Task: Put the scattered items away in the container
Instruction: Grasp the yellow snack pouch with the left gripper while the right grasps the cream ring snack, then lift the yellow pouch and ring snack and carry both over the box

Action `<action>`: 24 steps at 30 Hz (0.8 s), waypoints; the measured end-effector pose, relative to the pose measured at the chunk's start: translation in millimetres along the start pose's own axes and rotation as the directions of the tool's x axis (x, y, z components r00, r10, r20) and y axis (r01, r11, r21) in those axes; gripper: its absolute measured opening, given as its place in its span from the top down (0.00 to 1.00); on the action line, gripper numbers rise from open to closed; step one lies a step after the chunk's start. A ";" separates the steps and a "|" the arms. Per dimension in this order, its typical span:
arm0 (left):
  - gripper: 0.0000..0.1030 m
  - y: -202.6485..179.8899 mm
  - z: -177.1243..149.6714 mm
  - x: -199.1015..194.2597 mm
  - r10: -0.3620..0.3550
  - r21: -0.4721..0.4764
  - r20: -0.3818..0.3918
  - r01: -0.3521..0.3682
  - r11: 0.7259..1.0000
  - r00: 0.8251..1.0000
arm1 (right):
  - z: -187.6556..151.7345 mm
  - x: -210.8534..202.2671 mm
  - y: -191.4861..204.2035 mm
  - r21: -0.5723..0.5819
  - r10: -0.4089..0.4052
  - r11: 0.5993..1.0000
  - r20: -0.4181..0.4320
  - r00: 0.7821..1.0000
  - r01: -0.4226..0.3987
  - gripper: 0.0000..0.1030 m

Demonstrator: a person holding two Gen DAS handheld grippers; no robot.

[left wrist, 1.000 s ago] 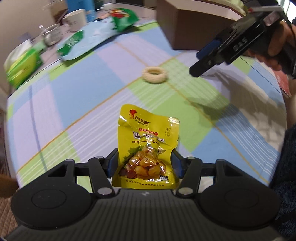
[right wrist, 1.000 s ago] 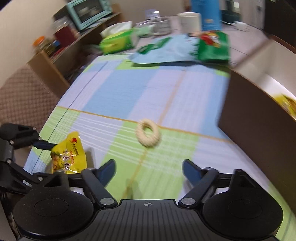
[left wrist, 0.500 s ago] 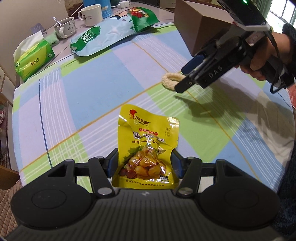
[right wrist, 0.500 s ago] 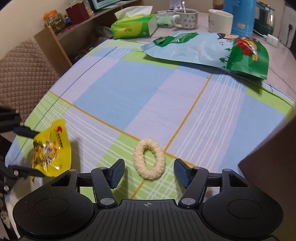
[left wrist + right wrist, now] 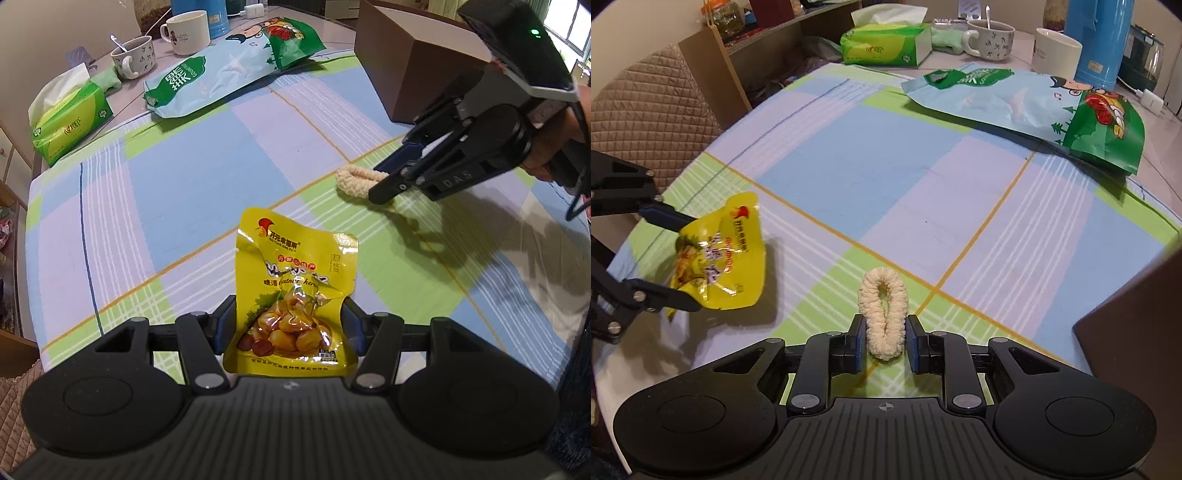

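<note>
Two tongs, left point(image 5: 288, 325) on yellow pouch point(image 5: 295, 295), right point(image 5: 884, 341) on cream ring point(image 5: 883, 314).

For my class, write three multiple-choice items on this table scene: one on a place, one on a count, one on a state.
1. Where is the tissue pack?
A. beside the spoon cup
B. inside the brown box
C. under the yellow packet

2. How many cups stand on the table?
A. none
B. two
C. five

3. The cream hair tie is:
A. lying round and untouched
B. pinched narrow by the right tongs
C. in the box

Key: 1 A, it sits next to that cup; 2 B, spoon cup and white mug; 3 B, pads press both its sides.
</note>
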State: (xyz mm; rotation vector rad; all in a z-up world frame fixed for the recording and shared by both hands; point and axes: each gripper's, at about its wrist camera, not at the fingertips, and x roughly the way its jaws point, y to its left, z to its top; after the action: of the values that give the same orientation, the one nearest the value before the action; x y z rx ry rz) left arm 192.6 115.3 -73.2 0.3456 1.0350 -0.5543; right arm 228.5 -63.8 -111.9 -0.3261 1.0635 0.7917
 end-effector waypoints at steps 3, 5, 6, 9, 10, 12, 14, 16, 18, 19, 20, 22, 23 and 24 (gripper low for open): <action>0.48 -3.8 1.6 -3.7 0.005 0.006 0.008 -0.005 1.000 1.000 | -5.7 -12.9 4.0 0.008 0.004 1.000 0.017 1.000 -0.004 0.79; 0.48 -8.0 3.3 -7.6 0.007 0.011 0.020 -0.007 1.000 1.000 | -11.9 -25.6 6.3 0.027 0.011 1.000 0.036 0.999 -0.012 0.79; 0.48 -10.2 4.2 -9.8 0.007 0.013 0.026 -0.007 1.000 1.000 | -15.8 -32.5 7.2 0.041 0.015 0.999 0.046 0.999 -0.017 0.79; 0.48 -20.0 8.7 -14.5 0.004 0.028 0.042 -0.005 1.000 0.999 | -31.4 -56.9 8.9 0.086 0.019 0.996 0.078 0.997 -0.026 0.79; 0.48 -23.6 10.4 -15.9 0.003 0.033 0.046 -0.005 0.999 0.999 | -37.1 -65.3 9.0 0.099 0.016 0.995 0.088 0.996 -0.025 0.79; 0.48 -30.7 13.7 -18.8 0.001 0.045 0.056 -0.003 0.999 0.998 | -48.4 -81.9 9.1 0.124 0.008 0.992 0.106 0.994 -0.021 0.79; 0.48 -39.6 19.3 -21.7 -0.006 0.061 0.069 0.002 0.998 0.998 | -59.4 -98.4 8.2 0.150 -0.004 0.989 0.125 0.992 -0.015 0.79; 0.48 -50.1 26.5 -25.2 -0.017 0.082 0.086 0.010 0.997 0.996 | -69.5 -115.2 5.1 0.179 -0.017 0.984 0.146 0.989 -0.010 0.79; 0.48 -61.2 35.1 -28.5 -0.024 0.108 0.102 0.013 0.994 0.995 | -79.8 -132.4 1.4 0.208 -0.033 0.978 0.170 0.985 -0.003 0.79; 0.48 -66.8 39.6 -30.5 -0.028 0.122 0.110 0.015 0.992 0.994 | -84.3 -140.0 -0.8 0.221 -0.042 0.975 0.180 0.983 0.002 0.79; 0.48 -72.3 44.3 -32.4 -0.033 0.135 0.117 0.017 0.991 0.993 | -88.8 -147.6 -3.0 0.234 -0.052 0.972 0.190 0.980 0.006 0.79; 0.48 -83.0 53.3 -34.4 -0.041 0.163 0.128 0.020 0.986 0.991 | -96.0 -160.8 -7.8 0.256 -0.073 0.967 0.203 0.976 0.019 0.79; 0.48 -88.5 57.8 -35.0 -0.045 0.177 0.133 0.021 0.984 0.990 | -99.9 -167.4 -10.4 0.266 -0.083 0.964 0.209 0.974 0.025 0.79; 0.48 -93.8 62.2 -35.7 -0.049 0.190 0.137 0.023 0.981 0.989 | -103.3 -172.7 -13.2 0.273 -0.093 0.961 0.213 0.973 0.032 0.79</action>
State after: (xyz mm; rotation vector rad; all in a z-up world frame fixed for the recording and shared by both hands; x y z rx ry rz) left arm 168.1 16.5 -13.4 0.4485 0.8554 -0.7020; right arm 127.5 -206.6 -11.5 -0.0376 0.9284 0.6014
